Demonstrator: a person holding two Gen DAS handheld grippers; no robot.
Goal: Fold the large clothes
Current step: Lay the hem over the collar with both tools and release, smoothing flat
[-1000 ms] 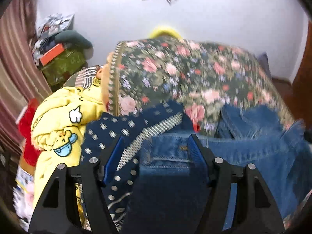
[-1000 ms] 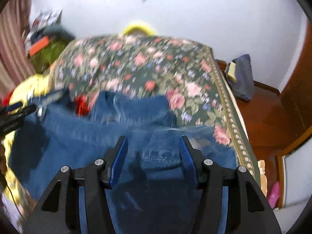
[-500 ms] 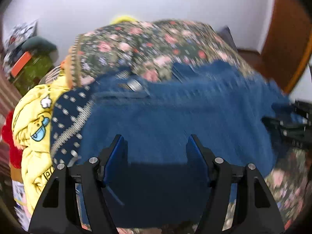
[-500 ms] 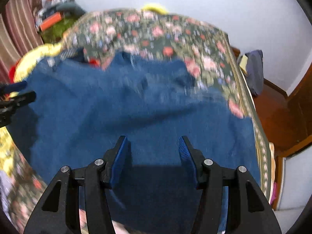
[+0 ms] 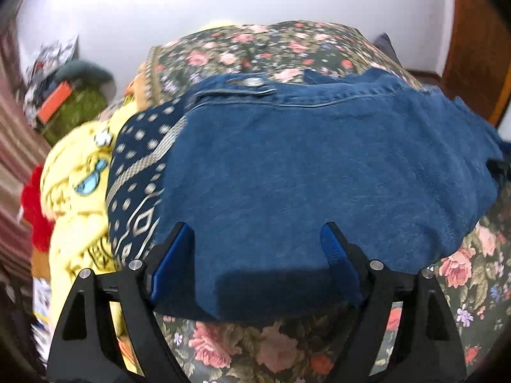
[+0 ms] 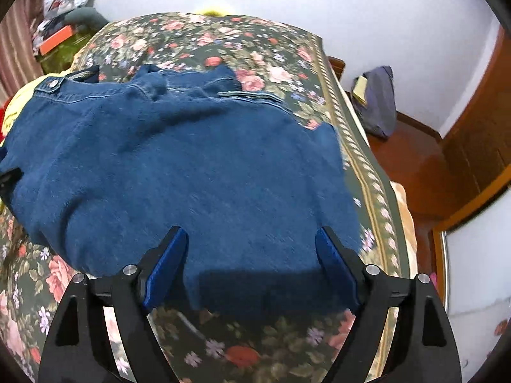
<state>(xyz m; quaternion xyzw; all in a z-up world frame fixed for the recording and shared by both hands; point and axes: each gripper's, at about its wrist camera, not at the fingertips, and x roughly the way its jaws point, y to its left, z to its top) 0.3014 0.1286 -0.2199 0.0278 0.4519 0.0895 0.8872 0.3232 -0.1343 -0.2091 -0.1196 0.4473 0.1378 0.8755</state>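
A blue denim jacket (image 5: 319, 166) lies spread flat on the floral bedspread (image 5: 287, 351), its buttoned hem band toward the far side. My left gripper (image 5: 255, 228) hovers over the jacket's near left edge. Its jaws are opening, and the denim lies between them without the pads pressing on it. In the right wrist view the same jacket (image 6: 191, 166) fills the middle. My right gripper (image 6: 249, 230) is over its near right edge, jaws likewise opening, cloth between them and not gripped.
To the left of the jacket a heap holds a navy patterned cloth (image 5: 137, 172), a yellow printed garment (image 5: 76, 198) and something red (image 5: 32, 210). The bed's right edge (image 6: 367, 166) drops to a wooden floor with a dark bag (image 6: 377, 102). A white wall stands behind.
Both grippers came down and toward the near side, laying the denim flat on the bed. Their jaws have spread wider and no longer hold the cloth.
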